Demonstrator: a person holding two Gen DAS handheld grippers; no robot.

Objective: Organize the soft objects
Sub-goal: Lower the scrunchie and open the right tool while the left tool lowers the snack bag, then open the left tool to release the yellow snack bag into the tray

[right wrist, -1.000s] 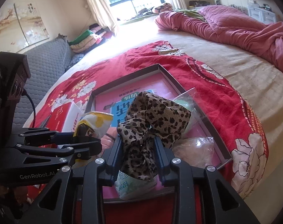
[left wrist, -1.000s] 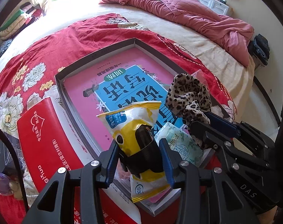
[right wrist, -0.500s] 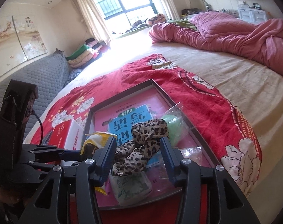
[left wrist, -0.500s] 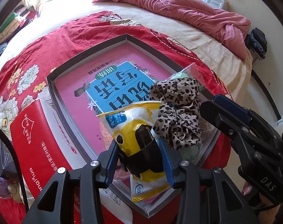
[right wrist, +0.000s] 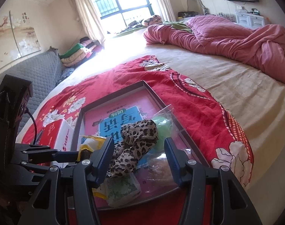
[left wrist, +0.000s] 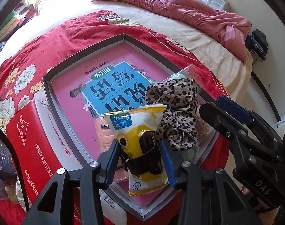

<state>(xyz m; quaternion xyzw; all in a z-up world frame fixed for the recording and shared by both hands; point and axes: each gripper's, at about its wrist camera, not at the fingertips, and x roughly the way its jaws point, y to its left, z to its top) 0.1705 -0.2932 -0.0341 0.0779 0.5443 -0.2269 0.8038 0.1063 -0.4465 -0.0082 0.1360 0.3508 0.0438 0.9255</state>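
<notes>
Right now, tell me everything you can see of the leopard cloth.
The leopard cloth is a soft, crumpled tan fabric with dark spots, bunched in loose folds. It lies in the tray, over a pale green packet and the book, beside a green ball in clear plastic. The right gripper straddles it, jaws opening, pads off the fabric. In the left wrist view it sits just behind the yellow packet that the left gripper pinches.

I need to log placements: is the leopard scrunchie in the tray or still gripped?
In the tray. The scrunchie lies on packets there; the right gripper is opening, pads clear of it.
</notes>
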